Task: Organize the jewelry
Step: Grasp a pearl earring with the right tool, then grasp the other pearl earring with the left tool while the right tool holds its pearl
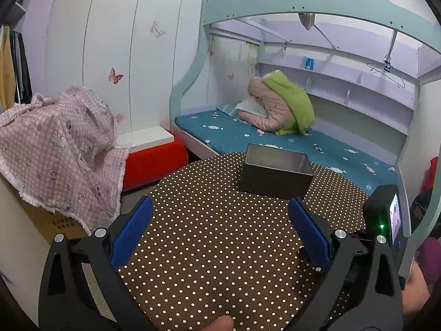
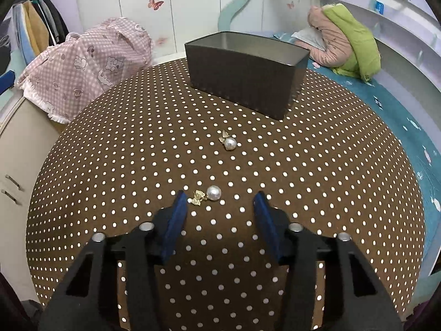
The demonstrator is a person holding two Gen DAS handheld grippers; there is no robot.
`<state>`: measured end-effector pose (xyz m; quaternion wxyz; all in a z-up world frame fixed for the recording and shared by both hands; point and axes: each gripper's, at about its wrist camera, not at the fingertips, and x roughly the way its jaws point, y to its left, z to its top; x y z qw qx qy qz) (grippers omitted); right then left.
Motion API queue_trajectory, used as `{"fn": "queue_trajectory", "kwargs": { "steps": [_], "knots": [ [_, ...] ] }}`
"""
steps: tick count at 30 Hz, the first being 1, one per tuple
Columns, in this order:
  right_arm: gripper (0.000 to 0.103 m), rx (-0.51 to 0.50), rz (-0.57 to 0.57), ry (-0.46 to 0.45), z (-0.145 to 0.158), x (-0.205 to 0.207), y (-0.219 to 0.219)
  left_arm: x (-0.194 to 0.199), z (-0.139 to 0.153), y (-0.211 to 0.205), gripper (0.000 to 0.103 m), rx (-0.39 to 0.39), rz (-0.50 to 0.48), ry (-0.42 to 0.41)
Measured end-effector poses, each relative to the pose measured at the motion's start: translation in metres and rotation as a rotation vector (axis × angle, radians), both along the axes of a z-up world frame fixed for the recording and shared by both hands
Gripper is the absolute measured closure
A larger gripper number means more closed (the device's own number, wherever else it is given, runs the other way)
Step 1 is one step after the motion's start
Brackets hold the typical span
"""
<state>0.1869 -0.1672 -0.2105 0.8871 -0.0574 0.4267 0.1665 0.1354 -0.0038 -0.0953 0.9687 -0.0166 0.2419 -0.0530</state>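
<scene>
Two pearl earrings lie on the dotted table, outside the tin: near earring just ahead of the right gripper, far earring nearer the tin. Both grippers, including the left gripper, stand open and empty. Judged: sorting barely begun.

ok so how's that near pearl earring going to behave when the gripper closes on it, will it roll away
The near pearl earring is small with a round, glossy pearl, so it may slip or squirt out between the right gripper pads. Its gold leaf-shaped part lies flat on the dotted tablecloth, which probably keeps it from rolling far. It looks light, so a nudge would likely shift it.
</scene>
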Motion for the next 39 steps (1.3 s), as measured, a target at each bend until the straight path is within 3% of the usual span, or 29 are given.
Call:
{"fn": "queue_trajectory", "kwargs": {
  "steps": [3, 8, 17, 29, 39],
  "knots": [
    [0.069, -0.009, 0.019, -0.006, 0.0, 0.004, 0.006, 0.005, -0.003, 0.0, 0.005, -0.002, -0.002, 0.01],
    [0.087, -0.038, 0.058, -0.024, -0.001, 0.003, 0.016, 0.012, -0.007, -0.002, 0.005, -0.001, -0.003, 0.026],
    [0.09, -0.022, 0.056, -0.036, -0.001, 0.001, 0.008, 0.024, -0.019, -0.011, 0.005, 0.009, -0.016, 0.057],
    [0.09, 0.024, -0.006, -0.032, 0.002, -0.002, -0.031, 0.08, -0.052, -0.064, 0.005, 0.061, -0.107, 0.164],
    [0.09, 0.07, -0.079, -0.029, 0.006, -0.001, -0.064, 0.123, -0.097, -0.114, 0.005, 0.127, -0.189, 0.318]
  ]
}}
